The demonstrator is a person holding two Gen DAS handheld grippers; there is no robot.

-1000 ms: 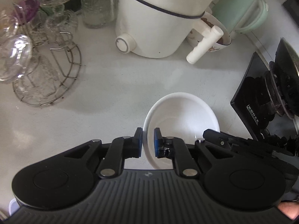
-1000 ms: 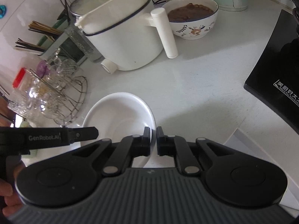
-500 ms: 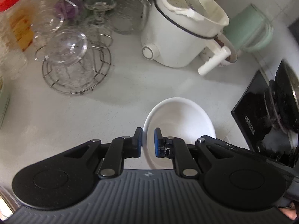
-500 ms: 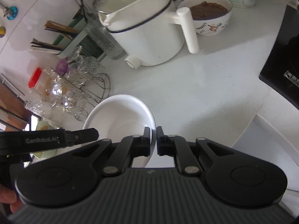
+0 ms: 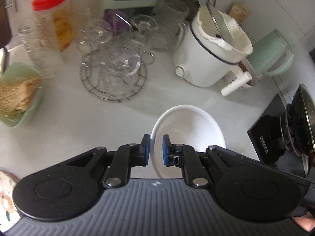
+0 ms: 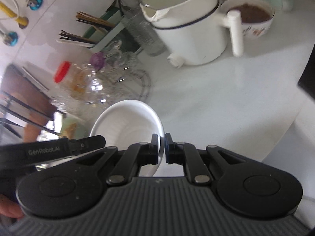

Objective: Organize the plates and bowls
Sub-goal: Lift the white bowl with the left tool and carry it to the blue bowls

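A white bowl [image 5: 189,127] is held above the white counter by both grippers. My left gripper [image 5: 155,149] is shut on the bowl's left rim. My right gripper [image 6: 161,147] is shut on the right rim of the same bowl [image 6: 126,122]. The left gripper's body [image 6: 59,149] shows at the left of the right wrist view. A patterned bowl of brown food [image 6: 254,17] stands behind the white pot. A floral plate edge [image 5: 6,192] shows at the lower left of the left wrist view.
A white electric pot [image 5: 212,57] with a handle, a wire rack of glasses [image 5: 116,68], a red-lidded jar [image 5: 51,25], a green basket [image 5: 17,94], a green kettle [image 5: 275,55] and a black stove [image 5: 275,137] surround the bowl on the counter [image 5: 78,127].
Both grippers have risen and drawn back with the bowl. More of the counter's left side, the jar and the green basket have come into view.
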